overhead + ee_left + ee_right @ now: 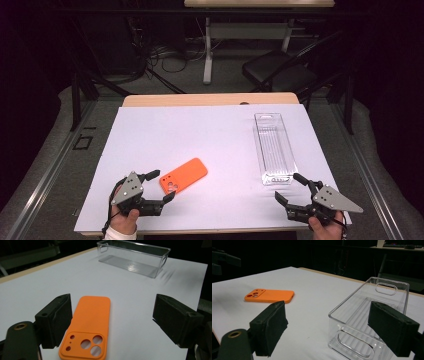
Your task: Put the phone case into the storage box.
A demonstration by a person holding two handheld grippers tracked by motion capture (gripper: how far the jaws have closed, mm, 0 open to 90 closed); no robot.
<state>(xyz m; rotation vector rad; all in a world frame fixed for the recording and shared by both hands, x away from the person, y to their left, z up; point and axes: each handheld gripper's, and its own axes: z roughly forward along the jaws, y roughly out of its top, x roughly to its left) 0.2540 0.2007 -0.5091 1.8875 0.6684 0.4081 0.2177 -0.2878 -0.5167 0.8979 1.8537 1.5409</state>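
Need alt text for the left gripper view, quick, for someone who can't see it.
An orange phone case lies camera-cutouts up on the white table cover, between the open left claw. A clear plastic bin stands beyond it.

Wooden table (210,99), edge showing at the far side. Carrying a white sheet (200,140) covering nearly the whole top. Lying flat on the sheet: orange phone case (183,175), near left, camera cutouts up. Standing far right, well apart: clear plastic bin (273,148).
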